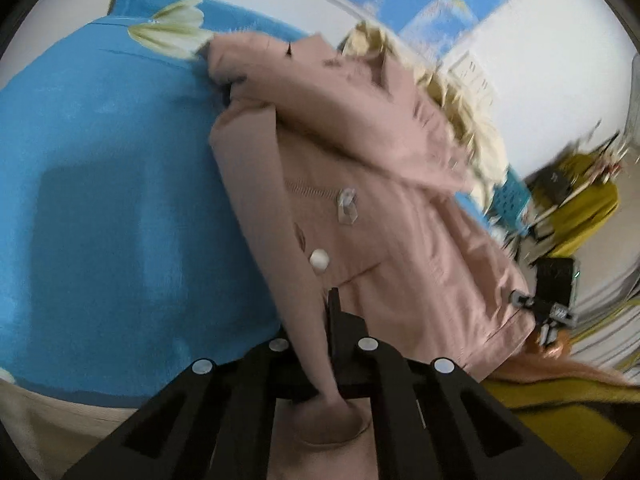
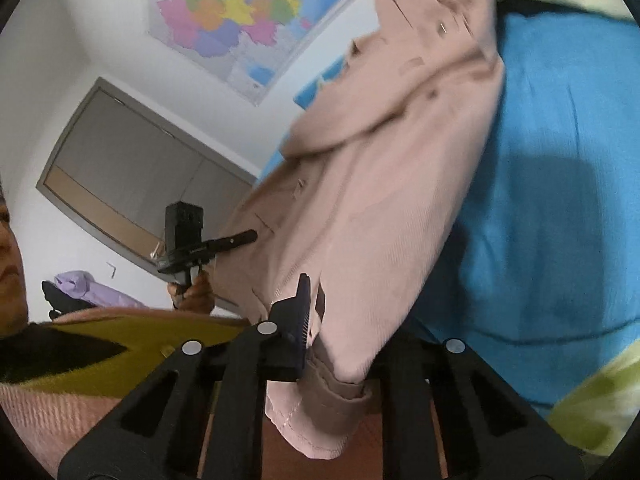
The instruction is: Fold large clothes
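A pink coat [image 1: 360, 208] with a cream fur hood [image 1: 460, 108] lies on a blue bedsheet [image 1: 100, 200]. My left gripper [image 1: 320, 320] is shut on a hanging strip of the coat's lower edge, whose cuff-like end droops toward the camera. In the right wrist view the same coat [image 2: 380, 180] drapes over my right gripper [image 2: 314, 300], which is shut on its hem; one finger is hidden under the cloth. Each gripper also shows in the other's view: the right gripper [image 1: 520, 301] at the coat's far corner, and the left gripper [image 2: 240, 238] held by a hand [image 2: 194, 290].
A coloured map [image 2: 240, 12] hangs on the white wall above a grey door [image 2: 132, 184]. A purple cloth [image 2: 92, 288] lies at the left. A blue basket [image 1: 512, 196] and yellow-green furniture [image 1: 584, 208] stand beyond the bed. The person's yellow and pink sleeve [image 2: 100, 360] is close.
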Tool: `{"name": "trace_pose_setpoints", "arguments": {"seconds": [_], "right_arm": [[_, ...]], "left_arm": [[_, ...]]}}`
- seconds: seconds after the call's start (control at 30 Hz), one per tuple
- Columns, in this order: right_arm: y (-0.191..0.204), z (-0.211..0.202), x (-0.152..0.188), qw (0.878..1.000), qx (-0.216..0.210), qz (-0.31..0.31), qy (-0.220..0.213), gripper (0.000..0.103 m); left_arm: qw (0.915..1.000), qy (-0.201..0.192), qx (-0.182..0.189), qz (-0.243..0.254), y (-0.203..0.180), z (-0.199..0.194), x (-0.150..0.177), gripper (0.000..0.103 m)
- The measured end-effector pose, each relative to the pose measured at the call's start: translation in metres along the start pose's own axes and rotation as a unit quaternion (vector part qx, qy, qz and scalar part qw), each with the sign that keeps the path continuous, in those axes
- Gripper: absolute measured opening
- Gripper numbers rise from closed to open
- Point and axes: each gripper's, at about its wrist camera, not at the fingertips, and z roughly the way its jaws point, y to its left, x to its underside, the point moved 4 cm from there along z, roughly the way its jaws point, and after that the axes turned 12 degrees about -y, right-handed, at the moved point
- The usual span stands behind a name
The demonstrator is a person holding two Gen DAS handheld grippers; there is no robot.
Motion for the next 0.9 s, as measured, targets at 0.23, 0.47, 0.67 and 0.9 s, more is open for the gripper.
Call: {"name": "trace_pose_setpoints", "arguments": {"seconds": [0.23,0.47,0.67,0.9], "right_arm": [[0.028,-0.012,-0.063,0.997,-0.034,-0.016,-0.072,0.011],[0.037,-0.004,-0.13,0.992,-0.028,-0.02,-0.118,0.01],[0.025,0.005,-0.18,0.991,-0.015,-0.004,-0.134,0.01],[0.012,0.026,-0.228,0.991,0.005,0.006,-0.136,0.01]], "left_arm": [[0.9978,-0.062,0.022,-0.003,-0.013,-0.034,-0.047,0.002],[0.9961,-0.086,0.015,-0.016,-0.017,-0.037,-0.101,0.002],[0.9959,-0.091,0.004,0.001,-0.024,-0.027,-0.147,0.003],[0.9968,-0.076,-0.022,0.014,-0.019,0.008,-0.202,0.003]]}}
